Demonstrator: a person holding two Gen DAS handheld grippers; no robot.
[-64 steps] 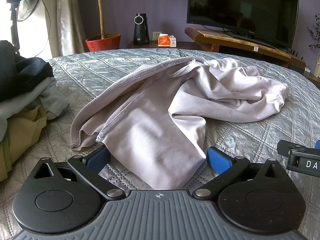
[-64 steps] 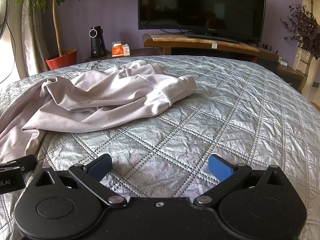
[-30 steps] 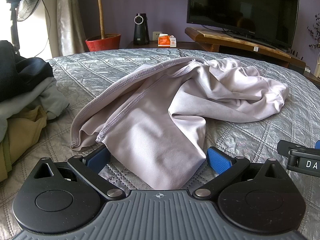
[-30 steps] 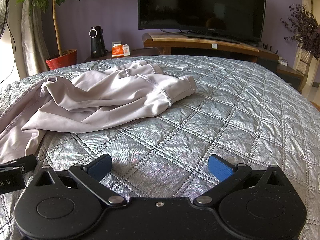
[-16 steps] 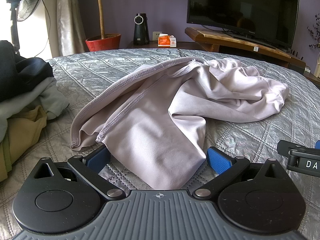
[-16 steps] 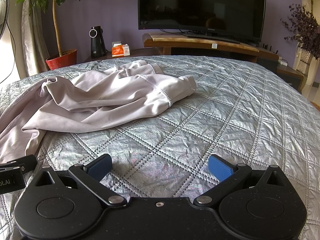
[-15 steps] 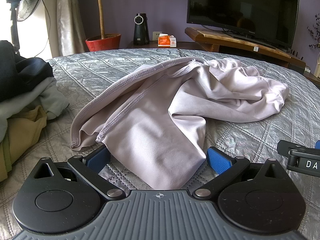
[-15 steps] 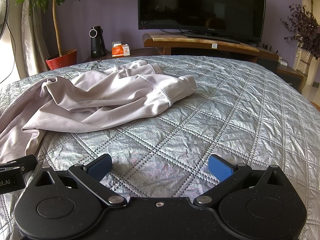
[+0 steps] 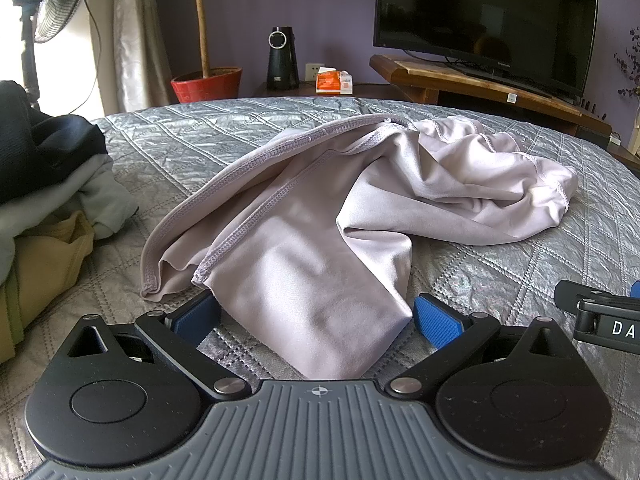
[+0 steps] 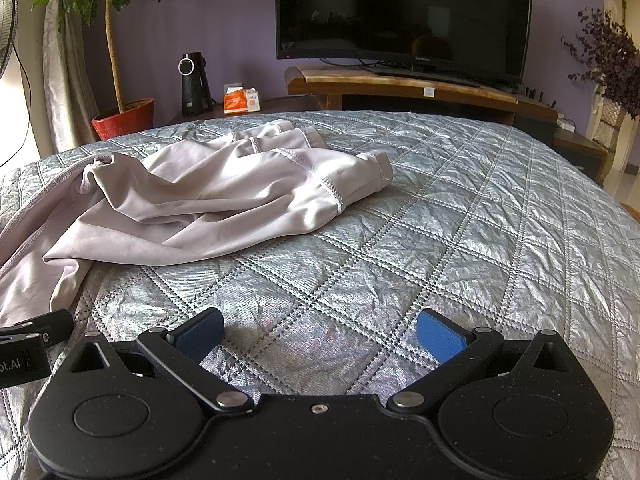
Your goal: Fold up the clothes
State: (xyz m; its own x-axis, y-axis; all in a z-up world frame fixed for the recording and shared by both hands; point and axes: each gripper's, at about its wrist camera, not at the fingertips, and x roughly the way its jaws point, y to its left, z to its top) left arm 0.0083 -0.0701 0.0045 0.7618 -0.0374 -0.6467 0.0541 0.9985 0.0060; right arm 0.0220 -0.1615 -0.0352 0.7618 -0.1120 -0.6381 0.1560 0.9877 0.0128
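Observation:
A pale lilac garment (image 9: 320,216) lies crumpled on the silver quilted bed (image 9: 200,136). Its near end spreads between the blue pads of my left gripper (image 9: 314,318), which stands open low over the bed. In the right wrist view the same lilac garment (image 10: 208,196) lies to the upper left, its hemmed end pointing right. My right gripper (image 10: 320,334) is open over bare quilt (image 10: 440,220), apart from the cloth. Each gripper's black edge shows at the side of the other's view.
A pile of dark, grey and tan clothes (image 9: 44,208) sits at the bed's left edge. Beyond the bed stand a red plant pot (image 9: 206,84), a black speaker (image 9: 282,58), an orange box (image 9: 334,82), a wooden stand with a TV (image 9: 484,24) and a fan (image 9: 52,4).

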